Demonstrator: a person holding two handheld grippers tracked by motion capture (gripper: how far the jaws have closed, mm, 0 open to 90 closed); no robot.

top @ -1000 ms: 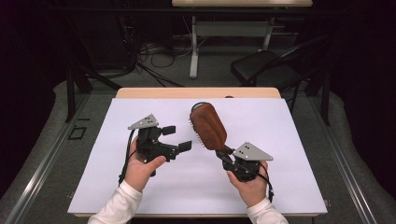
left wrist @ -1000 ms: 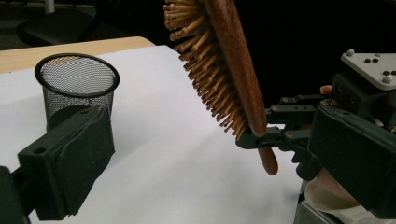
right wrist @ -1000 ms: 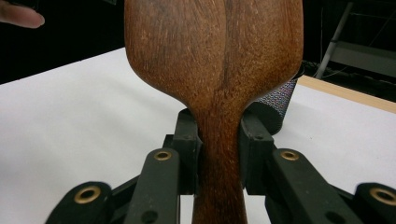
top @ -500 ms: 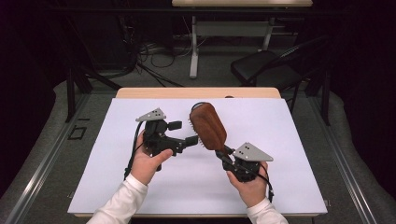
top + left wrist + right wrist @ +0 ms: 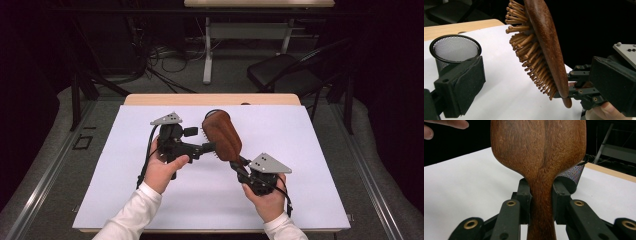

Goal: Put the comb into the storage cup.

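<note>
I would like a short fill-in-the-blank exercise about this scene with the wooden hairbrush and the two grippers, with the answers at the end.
1. The right gripper is shut on the hairbrush at its ____.
2. The brush's wooden bristles point toward the ____ gripper.
3. The cup behind the brush is made of black metal ____.
4. The table is covered by a sheet whose colour is ____.

Missing words: handle; left; mesh; white

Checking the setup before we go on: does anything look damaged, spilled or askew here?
Nothing stands out. The wooden hairbrush looks intact, its handle clamped in the right gripper. The mesh cup stands upright on the table.
</note>
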